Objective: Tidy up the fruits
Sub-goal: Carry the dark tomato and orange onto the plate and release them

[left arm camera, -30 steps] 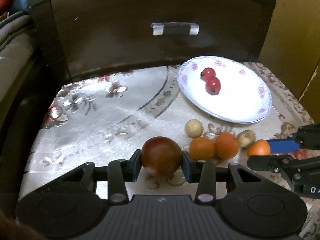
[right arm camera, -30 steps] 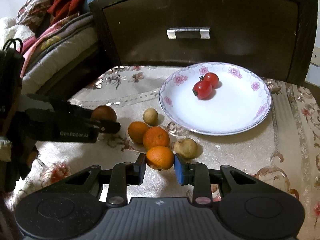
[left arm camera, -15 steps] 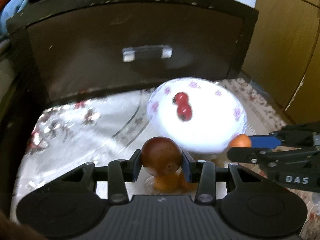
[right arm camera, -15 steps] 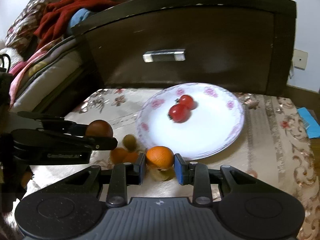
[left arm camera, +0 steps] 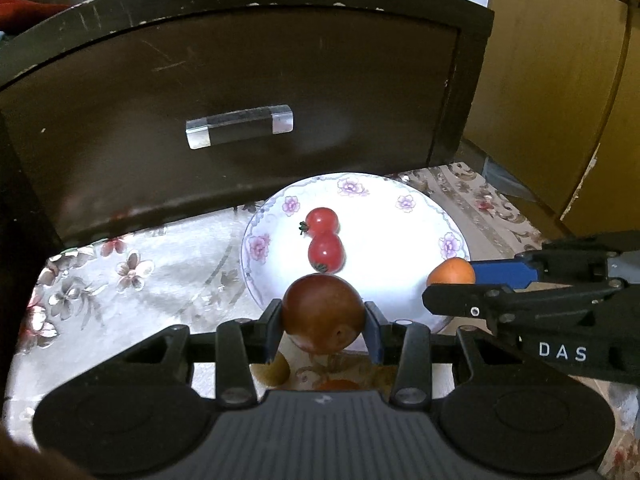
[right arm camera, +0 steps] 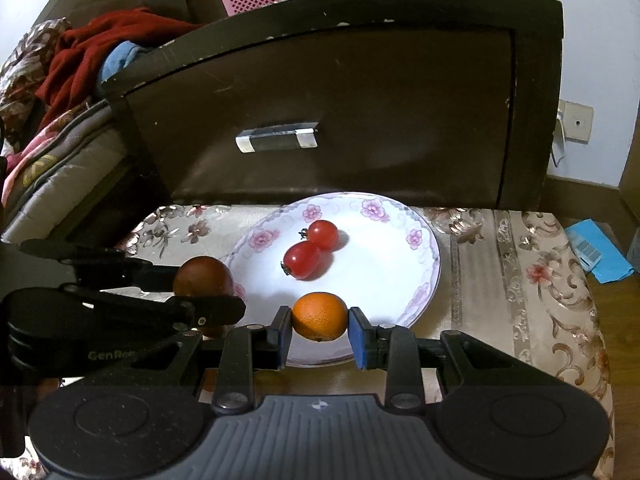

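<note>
My left gripper [left arm camera: 323,326] is shut on a dark red-brown round fruit [left arm camera: 322,318], held above the near left rim of the white flowered plate [left arm camera: 400,240]. My right gripper [right arm camera: 320,330] is shut on a small orange [right arm camera: 319,316], held over the plate's near edge [right arm camera: 400,280]. Two red cherry tomatoes [left arm camera: 325,242] lie touching in the middle of the plate, also seen in the right wrist view [right arm camera: 310,248]. Each gripper shows in the other's view: the right gripper [left arm camera: 460,284] with the orange [left arm camera: 451,272], the left gripper [right arm camera: 212,292] with the dark fruit [right arm camera: 203,276].
A dark wooden drawer front [right arm camera: 320,120] with a clear handle [right arm camera: 277,137] stands right behind the plate. A small tan fruit [left arm camera: 276,368] and an orange [left arm camera: 338,384] lie on the flowered cloth [left arm camera: 140,280] under my left gripper. Bedding [right arm camera: 52,80] lies left.
Both grippers have lifted their fruits off the cloth and carried them forward to the plate's near rim. The loose fruits on the cloth have dropped below and behind the grippers.
</note>
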The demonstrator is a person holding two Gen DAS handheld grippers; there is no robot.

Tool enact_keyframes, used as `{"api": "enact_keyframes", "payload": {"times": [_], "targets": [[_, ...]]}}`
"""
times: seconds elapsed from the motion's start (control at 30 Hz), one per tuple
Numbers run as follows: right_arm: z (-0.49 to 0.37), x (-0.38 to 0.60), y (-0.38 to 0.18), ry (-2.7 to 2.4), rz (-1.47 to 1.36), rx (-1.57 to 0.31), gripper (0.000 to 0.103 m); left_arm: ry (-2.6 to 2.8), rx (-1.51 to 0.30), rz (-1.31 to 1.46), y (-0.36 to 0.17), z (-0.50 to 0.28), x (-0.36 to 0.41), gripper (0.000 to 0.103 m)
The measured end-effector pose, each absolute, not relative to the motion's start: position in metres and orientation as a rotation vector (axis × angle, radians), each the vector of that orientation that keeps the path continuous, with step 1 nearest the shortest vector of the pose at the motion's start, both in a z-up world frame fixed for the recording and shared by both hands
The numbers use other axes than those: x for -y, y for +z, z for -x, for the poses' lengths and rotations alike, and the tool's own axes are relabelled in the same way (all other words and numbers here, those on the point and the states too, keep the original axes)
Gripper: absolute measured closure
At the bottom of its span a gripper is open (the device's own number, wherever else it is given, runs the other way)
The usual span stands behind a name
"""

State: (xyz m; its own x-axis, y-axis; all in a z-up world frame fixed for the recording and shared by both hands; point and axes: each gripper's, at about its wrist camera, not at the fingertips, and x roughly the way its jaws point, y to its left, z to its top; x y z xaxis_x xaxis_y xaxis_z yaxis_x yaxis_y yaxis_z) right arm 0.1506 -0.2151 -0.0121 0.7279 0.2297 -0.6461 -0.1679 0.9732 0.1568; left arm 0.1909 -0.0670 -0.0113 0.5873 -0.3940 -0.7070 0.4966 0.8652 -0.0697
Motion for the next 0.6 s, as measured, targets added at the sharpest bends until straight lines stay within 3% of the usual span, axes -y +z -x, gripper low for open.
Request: {"api": "enact_keyframes", "payload": {"times": [0.6], "targets": [[-0.158,0.222,-0.015,0.200,-0.105,-0.712,0.074,-0.522,-0.796,-0.117,-0.020,-0.199,0.071,0.056]]}}
